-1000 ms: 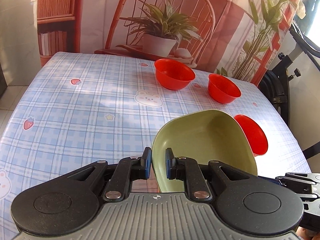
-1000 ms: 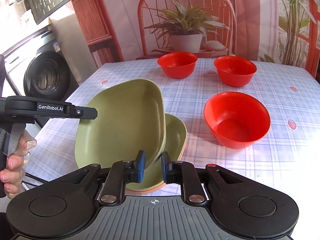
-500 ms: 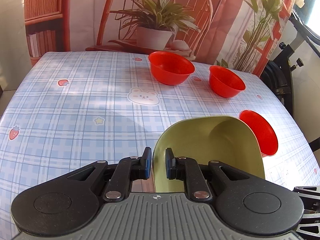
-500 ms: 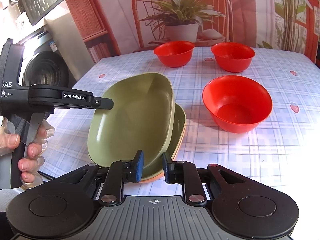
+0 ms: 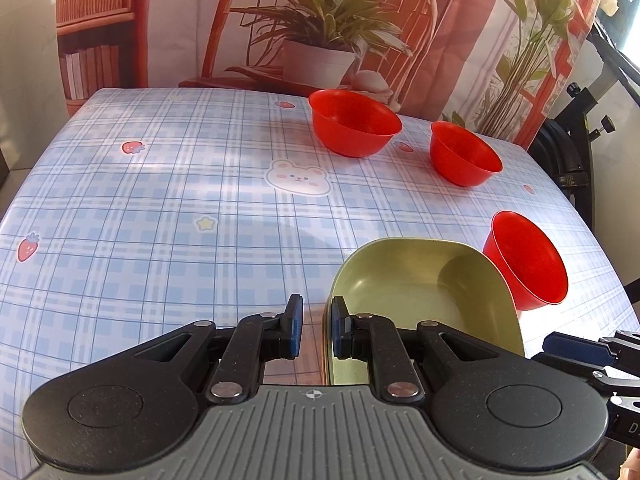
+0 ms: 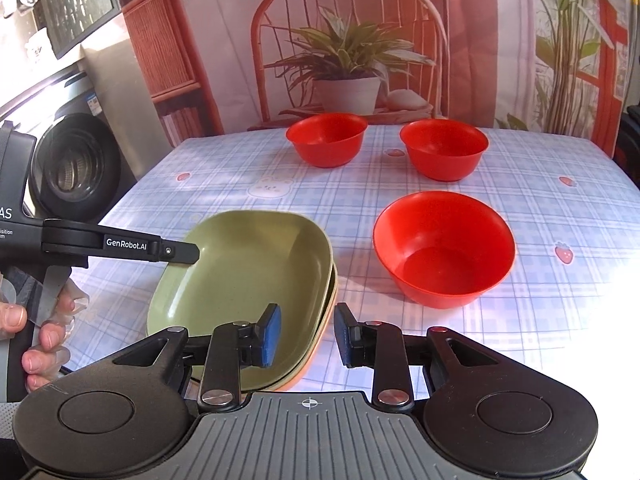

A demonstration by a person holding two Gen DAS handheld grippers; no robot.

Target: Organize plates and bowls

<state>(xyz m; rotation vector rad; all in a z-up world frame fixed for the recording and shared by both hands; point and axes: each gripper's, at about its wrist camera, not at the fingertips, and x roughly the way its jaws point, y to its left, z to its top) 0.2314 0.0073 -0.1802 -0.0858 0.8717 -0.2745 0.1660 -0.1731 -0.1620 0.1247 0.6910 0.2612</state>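
Note:
A green plate (image 6: 244,276) lies on top of a stack of plates (image 6: 326,320) near the table's front edge; it also shows in the left wrist view (image 5: 420,292). My left gripper (image 5: 316,330) is open, with the plate's left rim between its fingers. My right gripper (image 6: 306,334) is open and empty, just in front of the stack's right rim. Three red bowls stand on the table: a near one (image 6: 444,248) right of the stack, and two at the back (image 6: 326,138) (image 6: 444,150).
The table (image 5: 160,208) has a blue plaid cloth with bear and strawberry prints. A backdrop with a printed chair and plant hangs behind it. A washing machine (image 6: 76,168) stands to the left. Black equipment (image 5: 568,152) stands at the right edge.
The green plate has come down from a tilt onto the stack. Both grippers have opened and let go of its rim.

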